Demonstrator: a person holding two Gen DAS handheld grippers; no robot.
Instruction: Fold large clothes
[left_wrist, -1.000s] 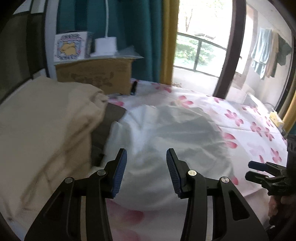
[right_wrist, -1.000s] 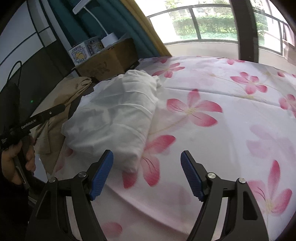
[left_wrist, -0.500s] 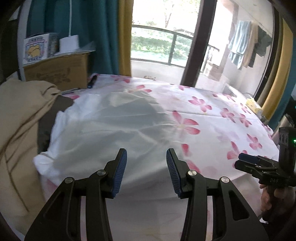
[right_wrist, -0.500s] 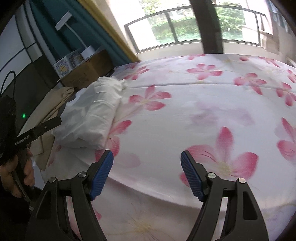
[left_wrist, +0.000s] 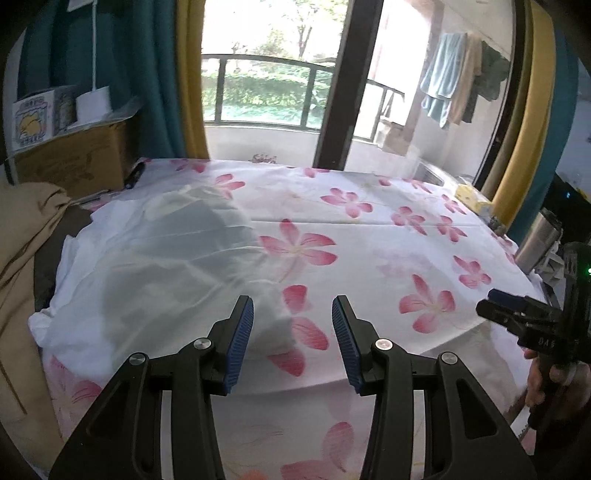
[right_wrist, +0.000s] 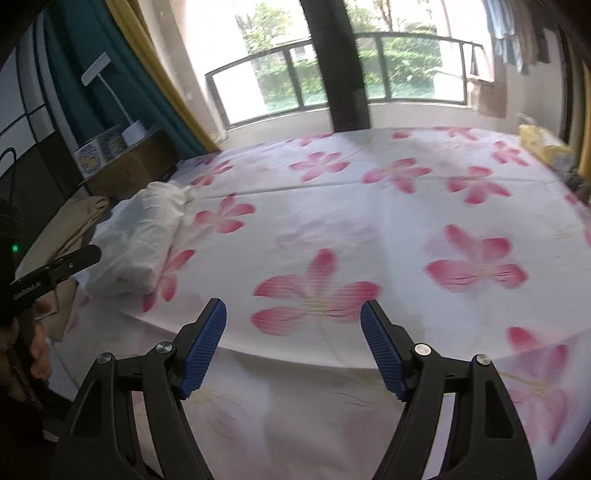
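Observation:
A folded white garment (left_wrist: 155, 266) lies on the left side of the flowered bed sheet (left_wrist: 388, 236). It also shows in the right wrist view (right_wrist: 140, 236), far left. My left gripper (left_wrist: 291, 328) is open and empty, held back from the bed's front edge, just right of the garment's near corner. My right gripper (right_wrist: 293, 343) is open and empty, over the front edge near the bed's middle, well right of the garment. Each gripper shows at the side of the other's view: the right one (left_wrist: 517, 317), the left one (right_wrist: 59, 267).
Tan cloth (left_wrist: 22, 258) is heaped left of the white garment. A cardboard box (left_wrist: 74, 155) with small boxes on top stands at the back left. A steel flask (left_wrist: 535, 236) and yellow pack (left_wrist: 472, 195) sit at the bed's right edge. A window and balcony are behind.
Both grippers have pulled back from the white garment and swung right. The garment stays folded on the left of the bed. Both stay open.

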